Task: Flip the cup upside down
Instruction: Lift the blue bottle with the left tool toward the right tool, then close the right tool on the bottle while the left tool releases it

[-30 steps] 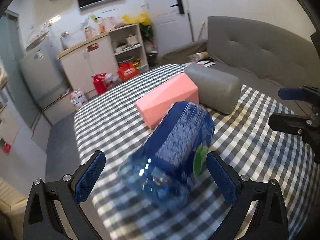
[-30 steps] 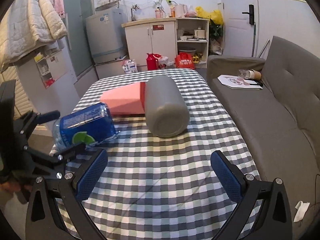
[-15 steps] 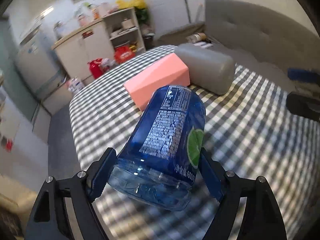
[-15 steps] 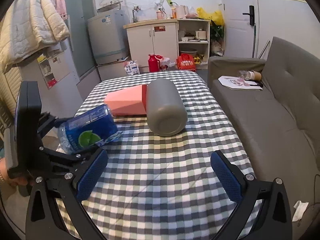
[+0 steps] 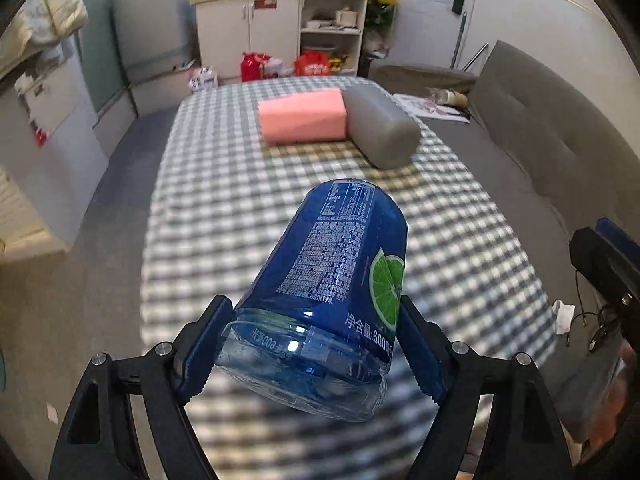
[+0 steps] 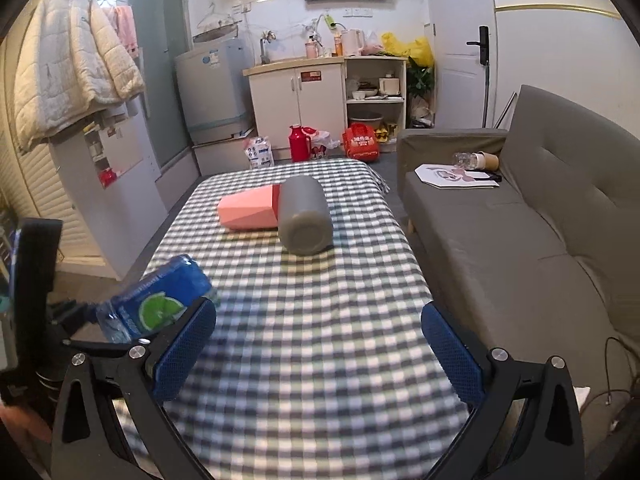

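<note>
Cup (image 5: 332, 280): blue-labelled clear plastic, light, thin-walled, slick; likely dents under hard squeeze. My left tongs (image 5: 310, 348) clamp it near the clear end, tilted above the checked bench (image 5: 460, 216), far end toward 12 o'clock. My right tongs (image 6: 316, 354) gape wide, holding nothing.

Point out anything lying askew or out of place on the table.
The grey cylinder lies on its side against the pink block. The blue cup is tilted in the left tongs, off the table.

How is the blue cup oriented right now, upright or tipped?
Tipped: the blue cup leans away, clamped at its clear end by the left gripper above the checked table.
</note>
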Tool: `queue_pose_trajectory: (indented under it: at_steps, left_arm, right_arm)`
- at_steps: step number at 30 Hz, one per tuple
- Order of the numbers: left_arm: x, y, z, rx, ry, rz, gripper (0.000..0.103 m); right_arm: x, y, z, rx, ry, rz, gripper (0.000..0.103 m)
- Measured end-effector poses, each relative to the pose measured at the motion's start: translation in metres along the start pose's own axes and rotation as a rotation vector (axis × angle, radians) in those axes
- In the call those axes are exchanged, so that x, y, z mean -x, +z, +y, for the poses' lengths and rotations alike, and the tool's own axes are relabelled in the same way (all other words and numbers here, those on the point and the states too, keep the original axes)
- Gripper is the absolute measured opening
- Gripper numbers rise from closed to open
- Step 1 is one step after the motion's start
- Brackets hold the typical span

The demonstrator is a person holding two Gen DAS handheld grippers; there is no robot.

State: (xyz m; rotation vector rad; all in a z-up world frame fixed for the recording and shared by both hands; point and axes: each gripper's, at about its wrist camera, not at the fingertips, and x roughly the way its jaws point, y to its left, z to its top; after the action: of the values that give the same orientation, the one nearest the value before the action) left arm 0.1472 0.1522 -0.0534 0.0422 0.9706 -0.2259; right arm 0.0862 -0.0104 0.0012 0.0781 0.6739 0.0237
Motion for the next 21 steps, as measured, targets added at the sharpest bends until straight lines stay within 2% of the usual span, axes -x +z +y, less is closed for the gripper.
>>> queue_pose_trajectory:
  at_steps: [7,11,14,21]
  left_arm:
    - [-0.011,-0.024,-0.037,0.082,-0.001,0.048,0.083]
    - [-0.011,-0.034,-0.054,0.036,0.034,0.006,0.082]
    - [-0.007,-0.038,-0.058,0.015,-0.004,-0.035,0.084]
    - [-0.004,-0.047,-0.066,-0.009,0.001,-0.026,0.090]
  right_arm:
    - [0.021,-0.014,-0.026,-0.029,0.013,0.044,0.103]
    - [0.020,-0.020,-0.036,-0.032,-0.016,0.051,0.103]
    - [0.015,-0.024,-0.042,-0.054,-0.018,0.065,0.103]
    - [0.010,-0.021,-0.047,-0.091,-0.002,0.076,0.103]
